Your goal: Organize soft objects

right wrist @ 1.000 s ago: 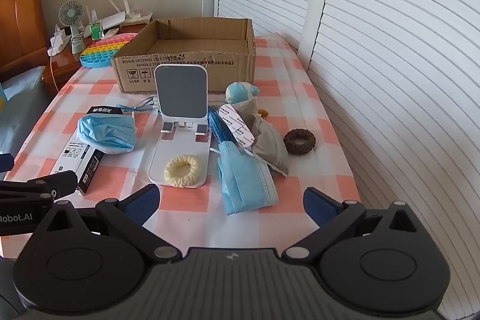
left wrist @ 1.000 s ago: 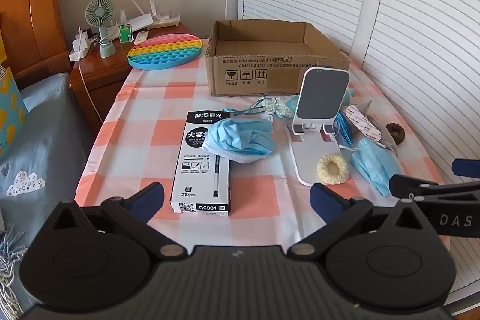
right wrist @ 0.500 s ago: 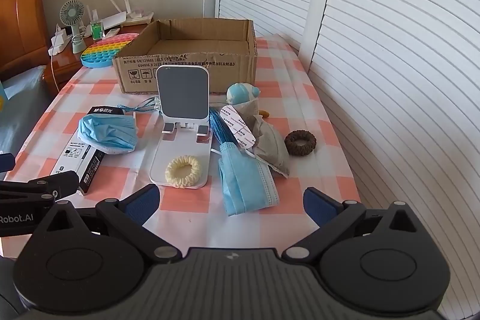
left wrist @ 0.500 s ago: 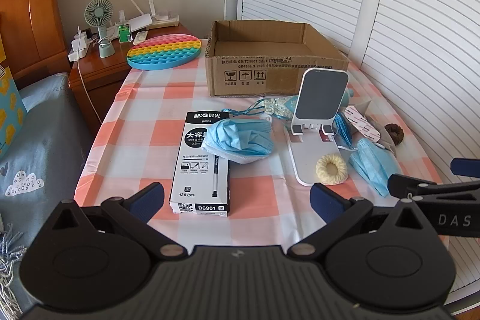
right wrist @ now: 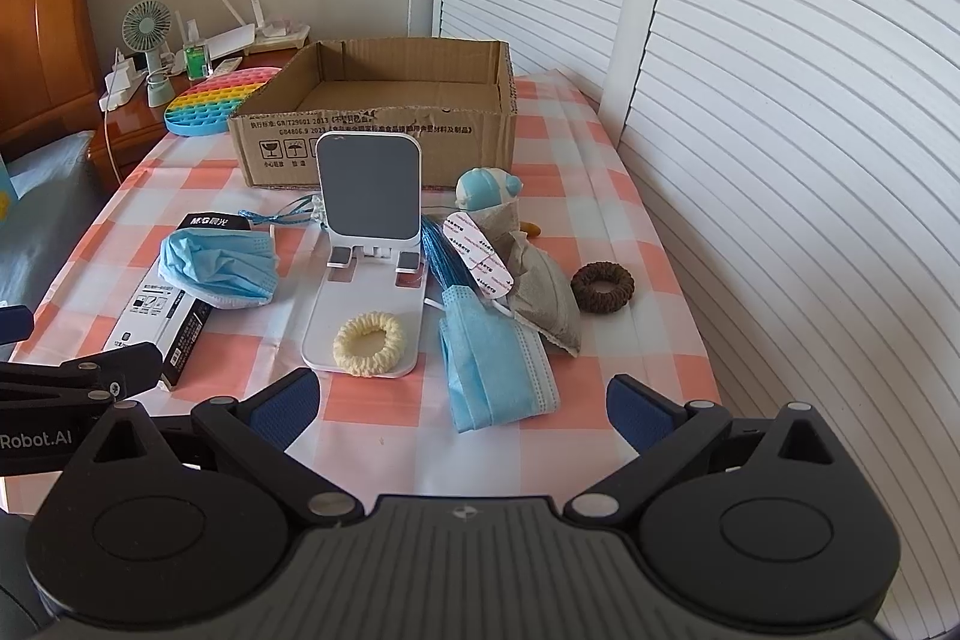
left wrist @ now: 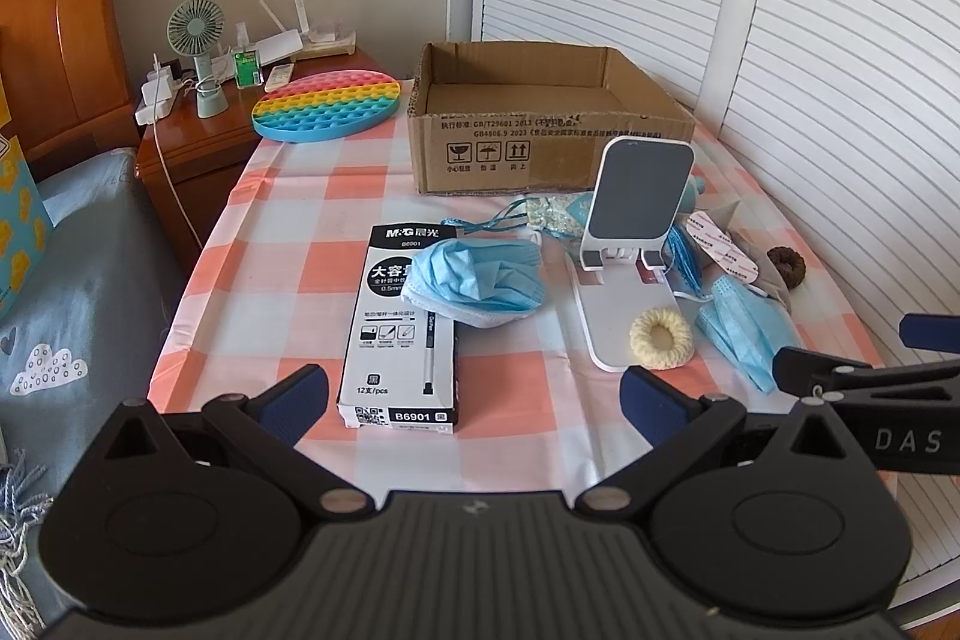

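Observation:
On the checked tablecloth [left wrist: 288, 280] lie soft things: a crumpled blue mask [left wrist: 474, 280] [right wrist: 219, 265] on a black pen box [left wrist: 399, 334], a folded blue mask [right wrist: 495, 361] [left wrist: 747, 328], a cream scrunchie [right wrist: 368, 343] [left wrist: 661, 338] on a white phone stand [right wrist: 367, 196] [left wrist: 639, 196], a brown scrunchie [right wrist: 602, 286] [left wrist: 788, 265], a grey pouch [right wrist: 543, 295] and a small blue plush [right wrist: 483, 187]. An open cardboard box [left wrist: 540, 124] [right wrist: 384, 112] stands behind them. My left gripper [left wrist: 474, 400] and right gripper [right wrist: 462, 403] hover open near the table's front edge, holding nothing.
A rainbow pop-it toy [left wrist: 327, 103] lies at the back left. Beyond it a wooden nightstand [left wrist: 180, 142] carries a small fan [left wrist: 198, 46] and chargers. White louvred doors [right wrist: 780, 130] run along the right side. A bed with grey bedding [left wrist: 72, 310] is on the left.
Both views shift only slightly; the right gripper has drifted a little forward. Nothing on the table has moved.

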Demonstrator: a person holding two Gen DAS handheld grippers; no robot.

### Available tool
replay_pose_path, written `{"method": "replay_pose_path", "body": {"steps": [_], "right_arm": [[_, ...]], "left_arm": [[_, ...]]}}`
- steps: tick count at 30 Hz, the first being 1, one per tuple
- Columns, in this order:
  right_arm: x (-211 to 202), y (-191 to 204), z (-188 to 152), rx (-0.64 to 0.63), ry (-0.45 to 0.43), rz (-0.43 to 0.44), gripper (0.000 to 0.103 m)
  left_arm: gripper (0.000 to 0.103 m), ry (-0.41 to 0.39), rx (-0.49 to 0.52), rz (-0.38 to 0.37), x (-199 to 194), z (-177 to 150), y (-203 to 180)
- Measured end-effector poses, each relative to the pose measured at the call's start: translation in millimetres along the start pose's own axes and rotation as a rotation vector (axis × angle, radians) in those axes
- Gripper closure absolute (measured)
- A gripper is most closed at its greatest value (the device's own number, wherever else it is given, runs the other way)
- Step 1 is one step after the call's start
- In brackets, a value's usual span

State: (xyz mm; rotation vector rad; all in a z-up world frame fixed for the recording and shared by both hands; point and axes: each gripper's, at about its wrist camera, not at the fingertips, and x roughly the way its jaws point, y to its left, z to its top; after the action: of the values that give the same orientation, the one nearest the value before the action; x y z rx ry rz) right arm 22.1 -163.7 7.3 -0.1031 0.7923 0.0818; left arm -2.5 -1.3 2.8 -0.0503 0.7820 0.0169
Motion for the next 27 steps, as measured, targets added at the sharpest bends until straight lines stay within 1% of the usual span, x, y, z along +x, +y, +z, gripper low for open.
{"method": "replay_pose_path", "body": {"steps": [27], "right_arm": [[-0.1,-0.5,-0.2,0.006,-0.005,0.002,0.000]], "left_arm": [[0.001,-0.001,0.001,-0.003,-0.8,0.2,0.5]]}}
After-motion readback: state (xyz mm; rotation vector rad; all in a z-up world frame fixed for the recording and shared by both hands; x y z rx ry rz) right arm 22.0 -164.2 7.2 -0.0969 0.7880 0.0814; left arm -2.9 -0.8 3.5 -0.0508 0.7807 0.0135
